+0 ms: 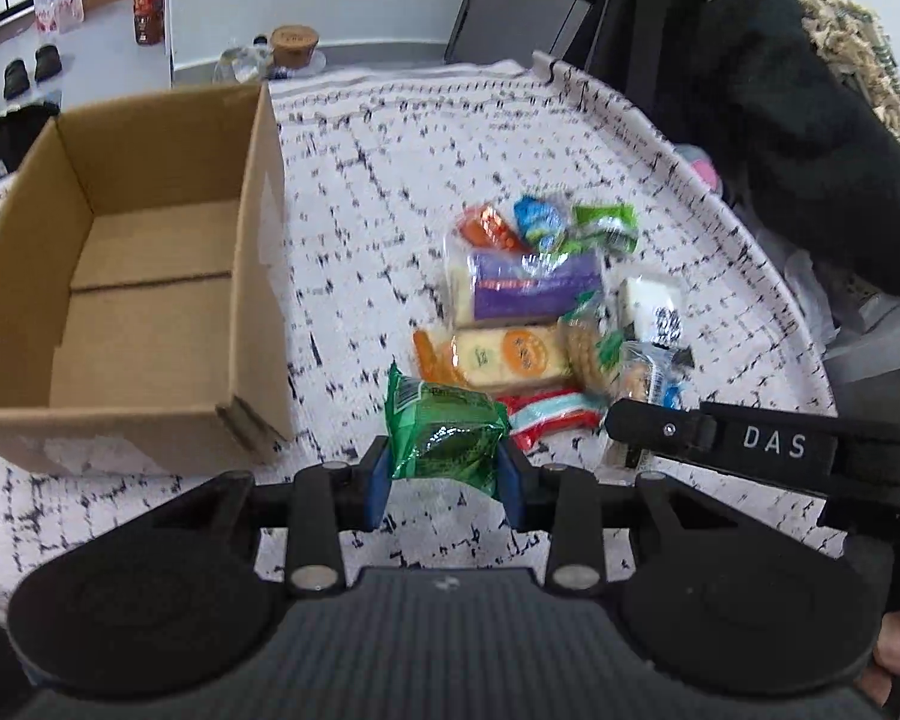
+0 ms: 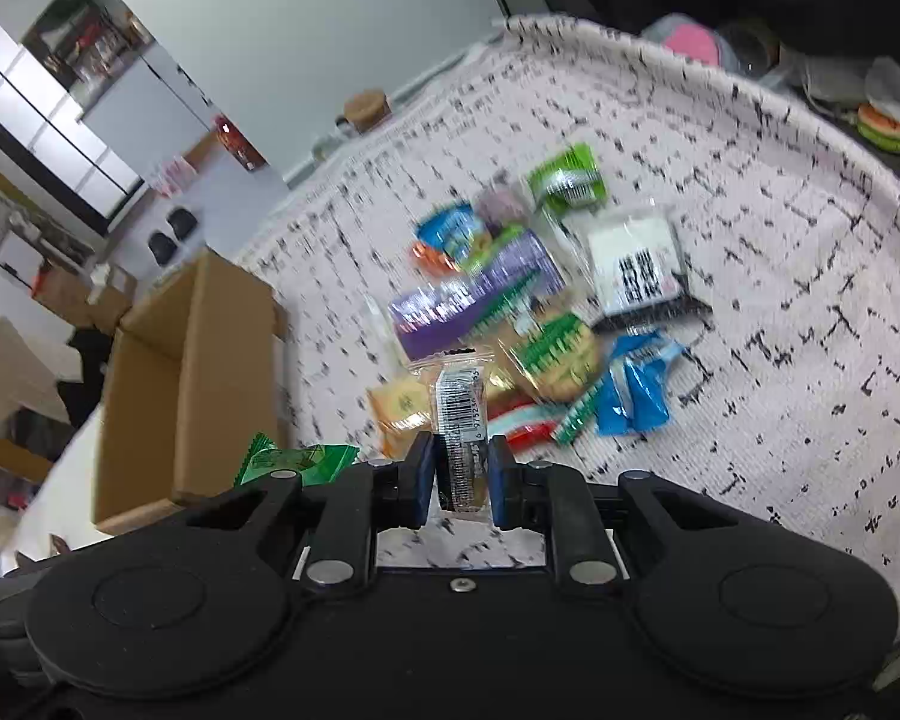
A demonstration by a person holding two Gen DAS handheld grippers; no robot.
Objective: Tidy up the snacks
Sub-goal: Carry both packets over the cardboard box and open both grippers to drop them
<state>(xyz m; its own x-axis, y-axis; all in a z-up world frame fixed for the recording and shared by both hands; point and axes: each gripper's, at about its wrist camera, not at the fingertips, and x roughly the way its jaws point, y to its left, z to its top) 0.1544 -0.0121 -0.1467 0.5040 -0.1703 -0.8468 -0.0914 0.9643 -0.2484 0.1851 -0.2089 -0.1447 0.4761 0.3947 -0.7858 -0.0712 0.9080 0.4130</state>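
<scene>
The tabletop [image 1: 360,192], under a white cloth with black dashes, carries a cardboard box [image 1: 150,276] at its left side. The box stands open, and the part of its floor that shows is bare: no snack lies in it, so the sorting looks barely begun.

To the right of the box, apart from it, lies the snack pile [image 1: 546,312]. A purple packet [image 1: 534,291], an orange cracker packet [image 1: 498,354], a white packet [image 2: 636,261], a blue packet [image 2: 636,390] and several smaller wrappers overlap there, all still to be moved.

Two snacks are out of the pile. The left tool [image 1: 444,483] pinches a green packet [image 1: 444,435] between its blue pads, the packet standing clear above the cloth, just beside the near right corner of the box. The right tool [image 2: 462,471] is pressed tight on a thin clear packet with a barcode [image 2: 459,420], held upright over the near edge of the pile. Both packets, by the look of it, are bound for the box, and neither is yet over its opening.
</scene>
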